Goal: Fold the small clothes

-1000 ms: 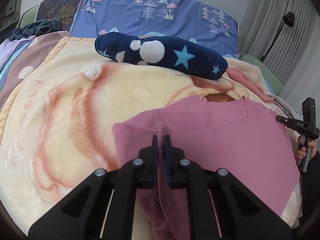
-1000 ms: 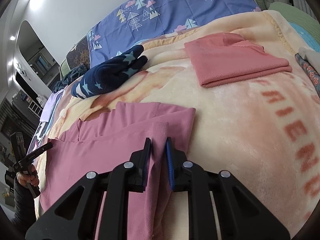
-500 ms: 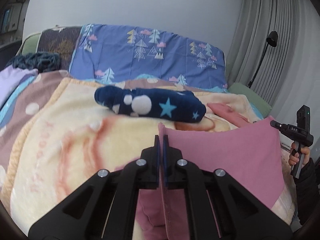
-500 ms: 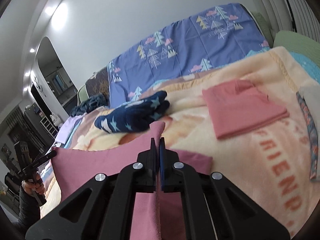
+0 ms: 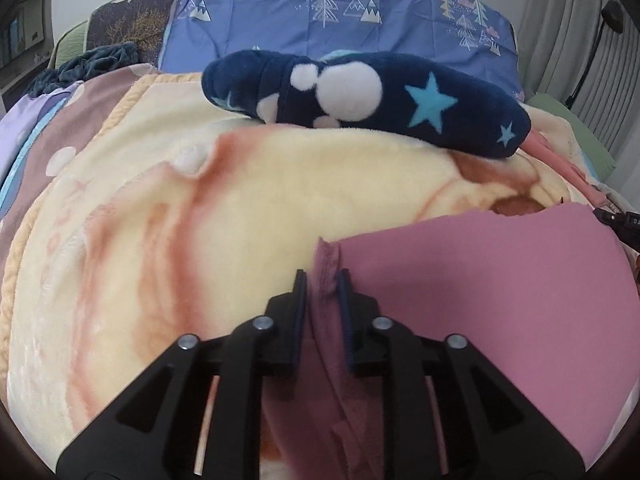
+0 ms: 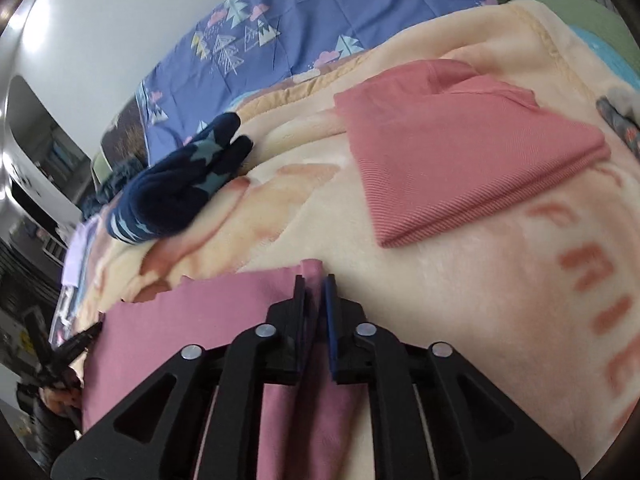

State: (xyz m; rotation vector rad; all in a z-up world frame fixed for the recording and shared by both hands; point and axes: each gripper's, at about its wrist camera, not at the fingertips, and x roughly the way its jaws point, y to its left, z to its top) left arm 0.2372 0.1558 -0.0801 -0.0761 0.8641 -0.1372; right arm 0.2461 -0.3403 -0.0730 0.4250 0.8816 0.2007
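Observation:
A mauve-pink garment [image 5: 480, 300] lies on the cream blanket [image 5: 200, 240], its doubled edge towards the far side of the bed. My left gripper [image 5: 322, 280] stands over its left corner. The jaws are opening, and the hemmed corner rises loosely between the pads. In the right wrist view my right gripper [image 6: 314, 284] is at the garment's [image 6: 200, 320] right corner. These jaws are opening too, with a fold of the cloth in the gap between them.
A folded salmon garment [image 6: 460, 168] lies to the far right on the blanket [image 6: 440, 280]. A navy fleece with stars [image 5: 360, 92] lies across the bed behind the mauve cloth. Blue tree-print pillows [image 5: 340, 12] line the head end. A floral item [image 6: 616, 120] sits at the right edge.
Both grippers lifted the garment's edge, carried it away from me and came down onto the blanket. The garment now lies doubled over, and both pairs of jaws have parted from a tight pinch.

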